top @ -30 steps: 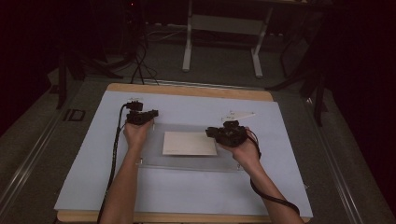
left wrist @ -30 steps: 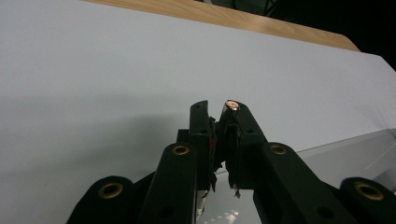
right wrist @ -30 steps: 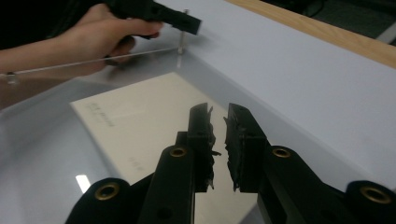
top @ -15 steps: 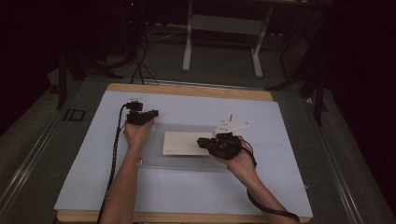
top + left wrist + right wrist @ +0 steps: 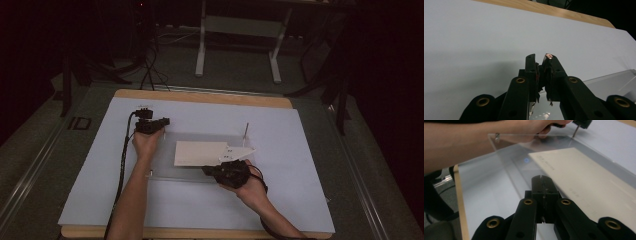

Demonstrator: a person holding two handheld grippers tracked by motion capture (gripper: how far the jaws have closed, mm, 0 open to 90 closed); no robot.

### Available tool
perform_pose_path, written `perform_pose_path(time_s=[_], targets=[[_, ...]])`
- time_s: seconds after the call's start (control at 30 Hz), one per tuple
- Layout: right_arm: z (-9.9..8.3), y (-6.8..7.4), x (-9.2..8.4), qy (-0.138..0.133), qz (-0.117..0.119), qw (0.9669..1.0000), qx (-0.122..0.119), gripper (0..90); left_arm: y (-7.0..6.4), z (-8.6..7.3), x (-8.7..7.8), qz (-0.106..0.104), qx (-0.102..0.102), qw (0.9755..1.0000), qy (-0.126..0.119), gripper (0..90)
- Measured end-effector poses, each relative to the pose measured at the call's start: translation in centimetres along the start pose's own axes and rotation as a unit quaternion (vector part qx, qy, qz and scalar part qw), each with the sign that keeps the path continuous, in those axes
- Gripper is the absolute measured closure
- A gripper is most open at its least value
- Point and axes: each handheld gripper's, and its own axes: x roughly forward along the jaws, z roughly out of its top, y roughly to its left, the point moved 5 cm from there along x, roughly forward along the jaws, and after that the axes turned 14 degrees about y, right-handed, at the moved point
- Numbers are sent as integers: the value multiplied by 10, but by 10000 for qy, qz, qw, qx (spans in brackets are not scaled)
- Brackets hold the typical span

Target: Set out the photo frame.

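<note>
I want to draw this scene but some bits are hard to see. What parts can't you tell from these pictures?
- Right gripper, high view: too dark and small to show how its jaws stand.
- Cream card, right gripper view: faint print, too small to read.
- Left gripper, its own view: whatever its jaws pinch is hidden between them.
- Clear plate, high view: its edges nearly vanish against the pale sheet.

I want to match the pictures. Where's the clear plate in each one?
High view: clear plate in the middle of the mat.
Left gripper view: bottom right corner.
Right gripper view: across the middle.
Shared landmark: the pale mat under it.
</note>
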Motion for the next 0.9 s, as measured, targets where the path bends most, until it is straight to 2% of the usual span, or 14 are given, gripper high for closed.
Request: perform_pose_path(time_s=[0.1, 0.3, 0.53, 0.77, 0.8, 0.9], targets=[[-4, 6, 3, 47, 39, 10000, -68, 900, 0, 0, 0, -11, -5, 10000, 0, 816], [-8, 14, 1, -65, 95, 9999, -120, 900, 0, 0, 0, -22, -30, 10000, 6, 815], [-16, 25, 4, -12, 151, 9995, -278, 900, 0, 0, 1, -40, -38, 10000, 1, 814], [-24, 25, 10, 100, 127, 9995, -284, 900, 1, 0, 1, -50, -39, 10000, 12, 813], [-26, 24, 12, 93, 45, 9995, -282, 900, 1, 0, 1, -51, -40, 10000, 13, 813], [-29, 22, 13, 106, 2, 9996, -244, 900, 1, 0, 1, -58, -47, 10000, 13, 812]])
